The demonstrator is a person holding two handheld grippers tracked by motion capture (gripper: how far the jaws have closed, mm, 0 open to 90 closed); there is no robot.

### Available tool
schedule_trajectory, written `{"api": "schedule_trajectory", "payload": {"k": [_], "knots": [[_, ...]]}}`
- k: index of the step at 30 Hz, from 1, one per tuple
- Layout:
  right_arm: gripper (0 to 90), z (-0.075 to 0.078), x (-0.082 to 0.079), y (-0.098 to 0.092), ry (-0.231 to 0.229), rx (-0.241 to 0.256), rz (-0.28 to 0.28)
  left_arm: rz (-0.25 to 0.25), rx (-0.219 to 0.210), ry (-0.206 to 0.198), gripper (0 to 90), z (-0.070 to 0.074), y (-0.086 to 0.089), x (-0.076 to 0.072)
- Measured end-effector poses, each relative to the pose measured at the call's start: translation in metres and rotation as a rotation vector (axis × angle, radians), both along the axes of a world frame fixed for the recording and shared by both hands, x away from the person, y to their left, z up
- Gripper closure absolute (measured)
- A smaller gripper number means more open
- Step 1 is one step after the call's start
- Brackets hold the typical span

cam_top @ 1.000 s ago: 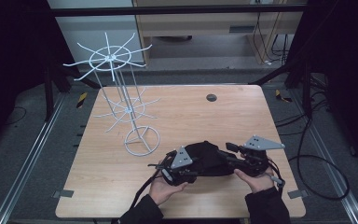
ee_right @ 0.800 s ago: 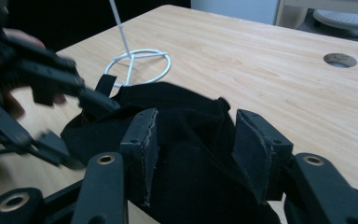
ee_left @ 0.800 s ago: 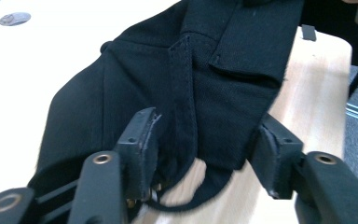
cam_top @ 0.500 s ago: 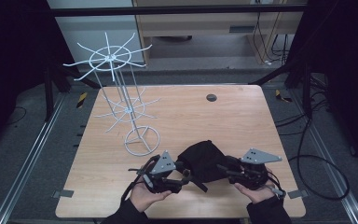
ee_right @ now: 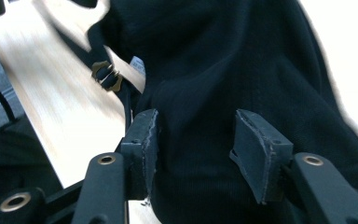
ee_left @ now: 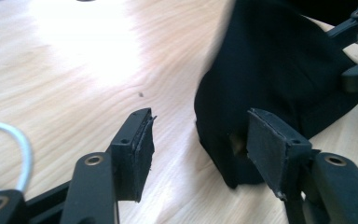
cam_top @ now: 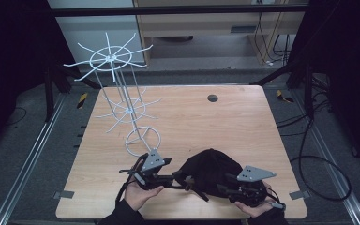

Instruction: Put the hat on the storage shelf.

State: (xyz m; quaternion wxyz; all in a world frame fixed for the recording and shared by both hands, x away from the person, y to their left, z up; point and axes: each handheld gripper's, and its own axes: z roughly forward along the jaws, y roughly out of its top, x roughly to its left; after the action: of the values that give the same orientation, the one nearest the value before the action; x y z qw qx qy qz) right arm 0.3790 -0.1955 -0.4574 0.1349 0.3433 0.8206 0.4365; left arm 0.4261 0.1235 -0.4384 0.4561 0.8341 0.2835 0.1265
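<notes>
Pale wood grain covers the table [cam_top: 243,122], which stands on a dark floor with a white wire display rack [cam_top: 122,103] at its far left and a small dark disc [cam_top: 212,98] near its far edge.

Near the front edge, right of centre, lies a black cap [cam_top: 211,171] of soft knitted-looking fabric, bunched into a rounded heap. In the right gripper view a brass-coloured buckle [ee_right: 106,74] sits on a strap at its rim, beside a small white label [ee_right: 137,66].

To the cap's left, the left gripper [cam_top: 171,178] has its jaws spread wide apart, holding nothing, with the cap's edge just beside its right jaw. At the cap's near right side, the right gripper [cam_top: 224,188] is also released; its jaws are apart, and the dark fabric lies between and beyond them.
</notes>
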Motion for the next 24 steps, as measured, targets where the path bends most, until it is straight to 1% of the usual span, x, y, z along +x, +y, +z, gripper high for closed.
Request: {"api": "schedule_trajectory", "payload": {"k": [1, 2, 4, 6, 8, 11, 13, 14, 15, 19, 21, 24], "knots": [[48.3, -0.002, -0.001, 0.000, 0.007, -0.007, -0.002, -0.005, 0.002, 0.003, 41.9, -0.002, -0.004, 0.000], [47.7, -0.005, -0.001, -0.001, 0.018, -0.013, -0.001, -0.017, 0.017, 0.012, 43.2, -0.005, -0.009, 0.000], [47.0, -0.010, -0.002, -0.003, 0.023, -0.023, -0.004, -0.042, 0.017, 0.033, 46.8, -0.010, -0.016, 0.000], [47.1, -0.009, -0.002, -0.005, 0.014, -0.016, -0.006, -0.063, 0.034, 0.048, 50.0, -0.016, -0.022, -0.002], [47.0, -0.005, -0.003, -0.008, -0.014, 0.001, -0.008, -0.065, 0.058, 0.048, 51.0, -0.021, -0.027, -0.002], [44.5, 0.003, -0.001, -0.011, -0.064, 0.010, -0.021, -0.046, 0.063, 0.052, 52.3, -0.027, -0.032, 0.002], [42.1, 0.008, 0.003, -0.013, -0.091, 0.015, -0.028, -0.035, 0.063, 0.050, 53.2, -0.028, -0.034, 0.006], [41.5, 0.010, 0.004, -0.013, -0.099, 0.014, -0.034, -0.029, 0.071, 0.042, 53.6, -0.029, -0.035, 0.009], [40.9, 0.013, 0.009, -0.015, -0.114, 0.013, -0.036, -0.021, 0.070, 0.036, 53.9, -0.030, -0.037, 0.011], [39.7, 0.022, 0.022, -0.018, -0.142, 0.023, -0.046, 0.019, 0.082, 0.020, 54.8, -0.031, -0.039, 0.021], [39.7, 0.026, 0.032, -0.019, -0.149, 0.023, -0.054, 0.050, 0.077, 0.017, 54.8, -0.031, -0.038, 0.027], [39.6, 0.028, 0.041, -0.018, -0.152, 0.019, -0.056, 0.081, 0.080, 0.009, 54.2, -0.031, -0.034, 0.031]]}}
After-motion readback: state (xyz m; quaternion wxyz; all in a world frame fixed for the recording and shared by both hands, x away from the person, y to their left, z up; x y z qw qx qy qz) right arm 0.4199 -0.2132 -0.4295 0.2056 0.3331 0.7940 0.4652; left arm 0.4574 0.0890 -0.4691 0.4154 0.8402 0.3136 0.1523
